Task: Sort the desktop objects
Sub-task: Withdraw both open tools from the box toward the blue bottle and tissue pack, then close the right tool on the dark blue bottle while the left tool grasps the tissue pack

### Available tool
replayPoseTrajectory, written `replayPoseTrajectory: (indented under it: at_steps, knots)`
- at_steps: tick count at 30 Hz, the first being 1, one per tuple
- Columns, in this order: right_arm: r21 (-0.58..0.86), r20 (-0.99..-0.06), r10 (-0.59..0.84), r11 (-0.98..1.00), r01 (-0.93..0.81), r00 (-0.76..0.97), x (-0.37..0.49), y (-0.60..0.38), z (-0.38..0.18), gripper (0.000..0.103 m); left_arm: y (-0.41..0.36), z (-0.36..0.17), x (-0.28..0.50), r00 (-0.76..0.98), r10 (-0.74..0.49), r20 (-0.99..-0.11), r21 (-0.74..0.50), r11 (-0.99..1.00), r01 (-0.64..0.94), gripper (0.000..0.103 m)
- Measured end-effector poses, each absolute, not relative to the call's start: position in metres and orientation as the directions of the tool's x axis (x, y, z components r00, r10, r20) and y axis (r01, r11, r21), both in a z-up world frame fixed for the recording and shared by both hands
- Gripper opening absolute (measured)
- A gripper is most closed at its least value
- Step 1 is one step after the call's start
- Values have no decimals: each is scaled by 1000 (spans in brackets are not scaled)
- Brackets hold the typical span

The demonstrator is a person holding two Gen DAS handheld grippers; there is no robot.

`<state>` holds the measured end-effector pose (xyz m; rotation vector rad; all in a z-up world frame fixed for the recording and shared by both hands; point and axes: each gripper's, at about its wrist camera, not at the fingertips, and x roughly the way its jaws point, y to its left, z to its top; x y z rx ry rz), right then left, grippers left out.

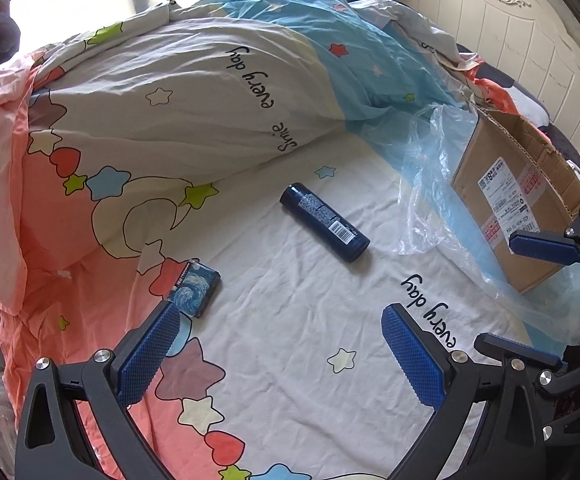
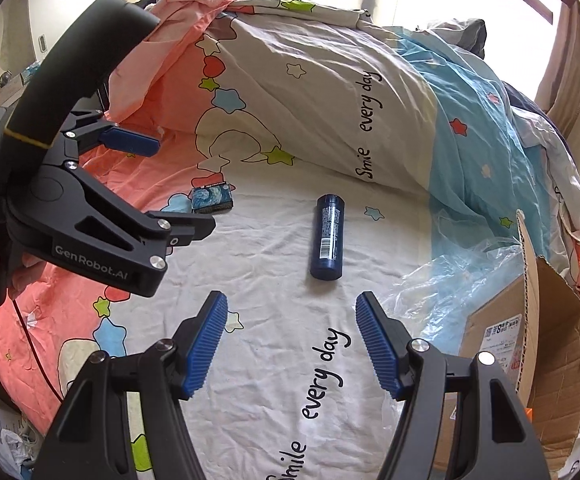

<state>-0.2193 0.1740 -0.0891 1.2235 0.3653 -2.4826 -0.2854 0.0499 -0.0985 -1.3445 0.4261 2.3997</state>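
Both grippers [image 1: 280,334] [image 2: 291,316] empty — bottle [image 2: 327,238] untouched.

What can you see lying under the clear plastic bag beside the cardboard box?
Through the clear plastic bag the blue and white printed bedsheet shows. The cardboard box rests against the bag's far edge. Anything beneath the box is hidden.

bed [image 1: 290,360]: star-print sheet | on it: blue bottle [image 1: 325,222], small box [image 1: 194,289], cardboard box [image 1: 517,208], plastic bag [image 1: 429,200]
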Motion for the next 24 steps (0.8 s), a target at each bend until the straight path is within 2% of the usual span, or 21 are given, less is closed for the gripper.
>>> replayPoseTrajectory:
  at_steps: [7,16,24]
  knots:
    - [-57,-798,-222,-898,437,-561,-246,165,-106,63,38,-127,-303,-464,139,-875,94,-891,-444,103]
    - [-19,-791,-252,-901,434,-557,-276,168,-128,63,18,-147,-325,-468,203,-860,17,-906,-423,103]
    - [4,-795,-270,-898,439,-544,-299,168,-148,63,5,-172,-338,-468,180,-865,21,-920,-392,103]
